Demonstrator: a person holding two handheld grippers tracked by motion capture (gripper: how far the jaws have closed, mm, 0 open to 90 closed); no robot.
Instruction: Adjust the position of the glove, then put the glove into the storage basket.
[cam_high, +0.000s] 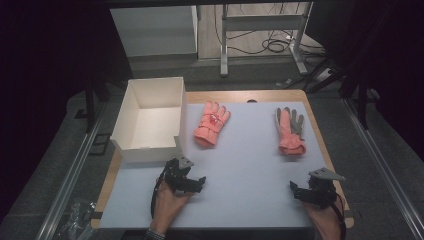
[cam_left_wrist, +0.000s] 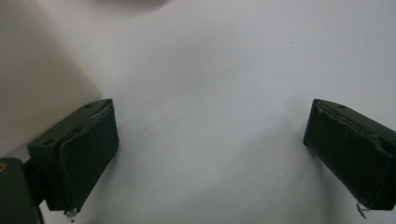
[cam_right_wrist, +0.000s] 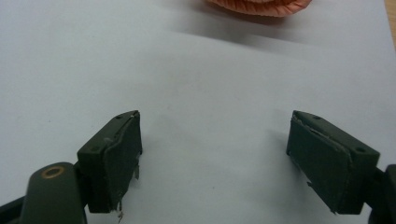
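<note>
Both tools, left (cam_high: 192, 184) and right (cam_high: 306, 194), gape wide, empty, short of the gloves (cam_high: 212, 123).

No legible text or labels

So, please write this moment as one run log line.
left claw: open, empty, near box | right claw: open, empty | gloves: two, on mat, untouched
</note>
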